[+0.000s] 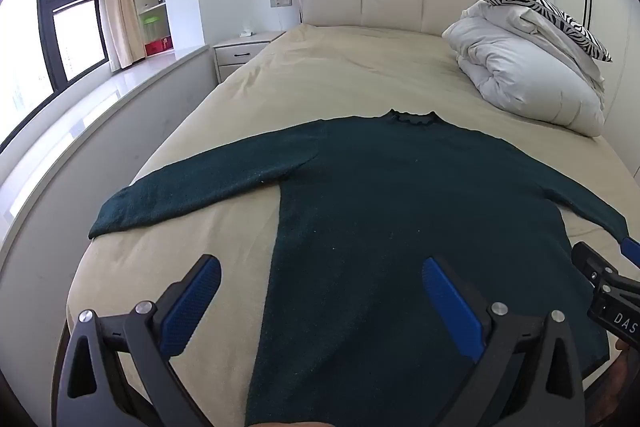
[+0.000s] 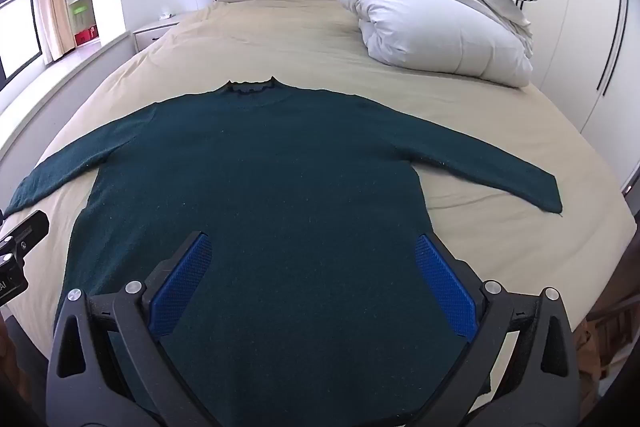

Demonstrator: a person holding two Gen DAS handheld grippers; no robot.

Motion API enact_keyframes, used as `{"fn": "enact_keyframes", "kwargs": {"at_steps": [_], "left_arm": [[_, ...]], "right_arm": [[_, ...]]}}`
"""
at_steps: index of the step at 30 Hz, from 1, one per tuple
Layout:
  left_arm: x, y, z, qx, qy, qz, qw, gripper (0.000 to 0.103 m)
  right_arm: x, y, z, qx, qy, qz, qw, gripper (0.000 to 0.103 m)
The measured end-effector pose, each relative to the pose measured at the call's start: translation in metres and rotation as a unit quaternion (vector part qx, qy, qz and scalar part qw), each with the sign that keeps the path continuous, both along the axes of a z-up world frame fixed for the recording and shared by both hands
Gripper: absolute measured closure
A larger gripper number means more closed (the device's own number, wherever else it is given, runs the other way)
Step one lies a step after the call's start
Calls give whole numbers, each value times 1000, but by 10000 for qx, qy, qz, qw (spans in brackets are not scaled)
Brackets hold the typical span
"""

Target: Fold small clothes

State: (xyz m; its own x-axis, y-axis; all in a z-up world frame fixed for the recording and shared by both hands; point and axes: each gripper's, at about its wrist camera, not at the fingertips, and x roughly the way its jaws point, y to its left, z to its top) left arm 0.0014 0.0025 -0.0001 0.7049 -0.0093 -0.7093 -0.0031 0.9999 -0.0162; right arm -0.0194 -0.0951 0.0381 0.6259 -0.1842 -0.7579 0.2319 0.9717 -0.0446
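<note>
- Left sleeve [image 1: 188, 191]: it is lying flat and fully extended toward the window side of the bed [image 1: 360, 75], cuff near the mattress edge, free of wrinkles.
- Left gripper [image 1: 320, 291]: it is hovering above the sweater's lower left portion with its jaws spread wide, grasping nothing; one blue pad is sitting over bare sheet, the other over the knit.
- Sweater [image 2: 256, 163]: the dark green garment is lying spread flat across the foot half of the bed, collar [image 2: 252, 87] pointing toward the headboard, hem nearest the cameras. No fold appears made yet; judged to be at the start.
- Right gripper [image 2: 312, 267]: it is hanging over the lower right body, jaws likewise released and empty.
- Right sleeve [image 2: 488, 171]: it is stretching outward, angled slightly down, cuff resting on the sheet well apart from the duvet pile [image 2: 440, 27].
- Recommendation: each claw should be pinching a sleeve near the cuff, taking only the sleeve's layers, then carrying it across the chest so the fold line is running along the side seam. Lifting low is advisable; loose knit is likely to be dragging the body out of square.
</note>
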Motion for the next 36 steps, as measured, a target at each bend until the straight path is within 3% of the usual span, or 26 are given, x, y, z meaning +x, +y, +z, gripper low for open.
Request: {"fn": "enact_keyframes", "kwargs": {"at_steps": [36], "left_arm": [[-2, 1, 2, 58, -90, 50, 9999, 0]], "right_arm": [[0, 2, -2, 19, 64, 20, 10000, 0]]}}
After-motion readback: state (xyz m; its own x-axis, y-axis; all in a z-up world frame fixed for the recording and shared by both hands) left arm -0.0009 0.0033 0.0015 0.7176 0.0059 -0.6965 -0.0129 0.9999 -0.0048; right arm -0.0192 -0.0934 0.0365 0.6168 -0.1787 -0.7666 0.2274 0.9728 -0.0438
